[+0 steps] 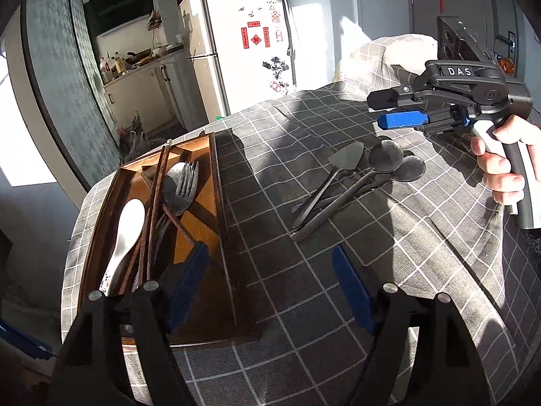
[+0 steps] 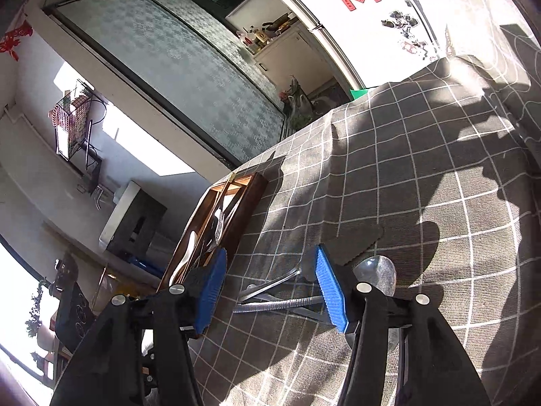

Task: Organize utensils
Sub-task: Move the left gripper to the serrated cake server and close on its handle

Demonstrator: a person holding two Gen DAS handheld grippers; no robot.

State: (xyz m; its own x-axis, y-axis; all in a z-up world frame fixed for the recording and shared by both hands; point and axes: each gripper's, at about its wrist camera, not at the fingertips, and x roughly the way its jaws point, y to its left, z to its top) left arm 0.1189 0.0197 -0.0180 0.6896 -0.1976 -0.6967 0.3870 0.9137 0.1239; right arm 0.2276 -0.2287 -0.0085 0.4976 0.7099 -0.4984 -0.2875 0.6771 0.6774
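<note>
A wooden utensil tray [image 1: 233, 270] lies at the table's left edge, holding a white spoon [image 1: 126, 230], brown chopsticks [image 1: 155, 199], a metal spoon and a fork [image 1: 187, 182]. A small pile of metal utensils lies on the checked cloth: a cake server [image 1: 345, 159] and two spoons [image 1: 385, 157]. My left gripper [image 1: 270, 287] is open and empty, above the tray's near right corner. My right gripper [image 1: 383, 110] is open and empty, hovering above the pile. In the right wrist view the right gripper [image 2: 270, 291] sits over the pile's handles [image 2: 277, 304], with the tray [image 2: 252, 203] beyond.
The table carries a grey checked cloth [image 1: 338, 304] that hangs over its edges. A bunched cloth heap [image 1: 378, 57] sits at the far right. A fridge [image 1: 243, 50] and kitchen counter stand beyond the table.
</note>
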